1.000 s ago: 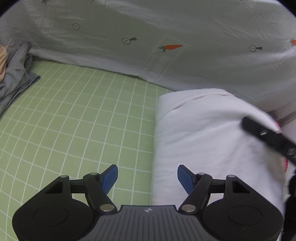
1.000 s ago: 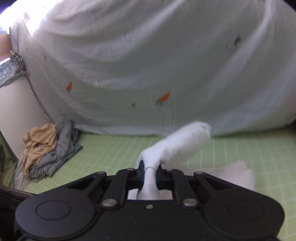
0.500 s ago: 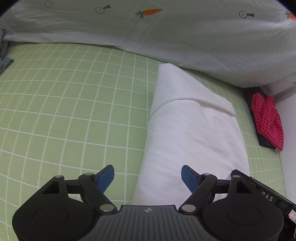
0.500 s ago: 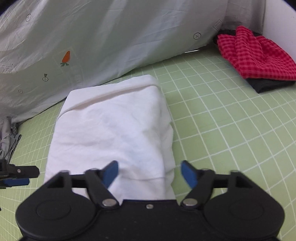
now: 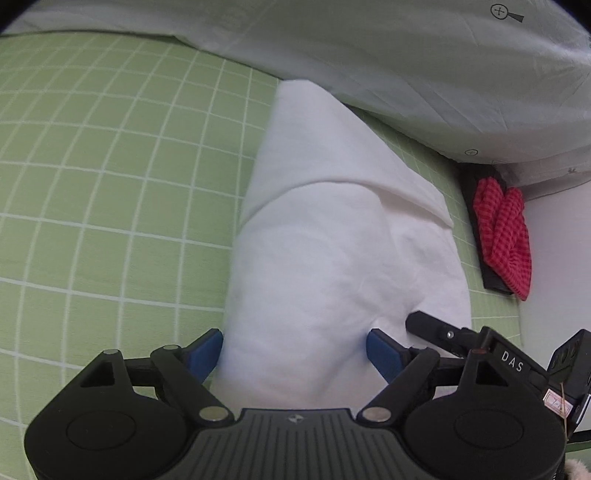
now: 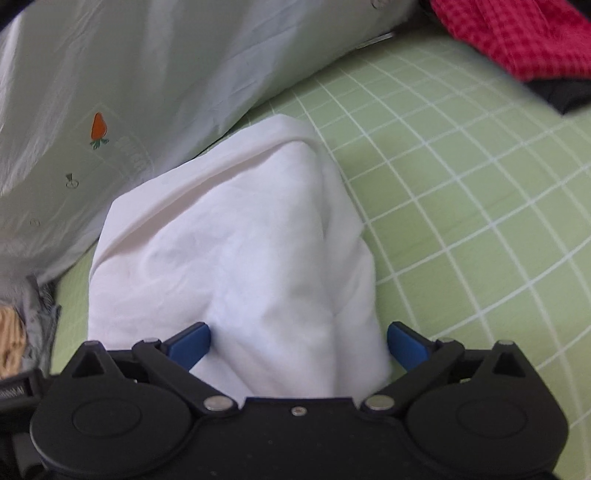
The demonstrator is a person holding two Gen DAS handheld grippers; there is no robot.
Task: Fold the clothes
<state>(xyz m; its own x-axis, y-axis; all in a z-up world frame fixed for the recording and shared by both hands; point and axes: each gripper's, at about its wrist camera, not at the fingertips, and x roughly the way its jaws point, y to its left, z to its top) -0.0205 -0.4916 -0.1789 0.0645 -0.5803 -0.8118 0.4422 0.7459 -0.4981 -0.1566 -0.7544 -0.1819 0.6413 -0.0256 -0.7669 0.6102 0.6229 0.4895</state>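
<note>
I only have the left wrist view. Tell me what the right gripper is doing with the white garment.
Observer: The right gripper is open, its blue fingers straddling the near end of the folded white garment without clamping it.
Operator: Report what lies left of the garment from that side.
Observer: A grey and tan clothes pile sits at the right view's left edge, beside the carrot-print sheet.
Operator: Give me the red item's state.
Observer: The red checked cloth lies on something black on the green grid cover, apart from the garment.
</note>
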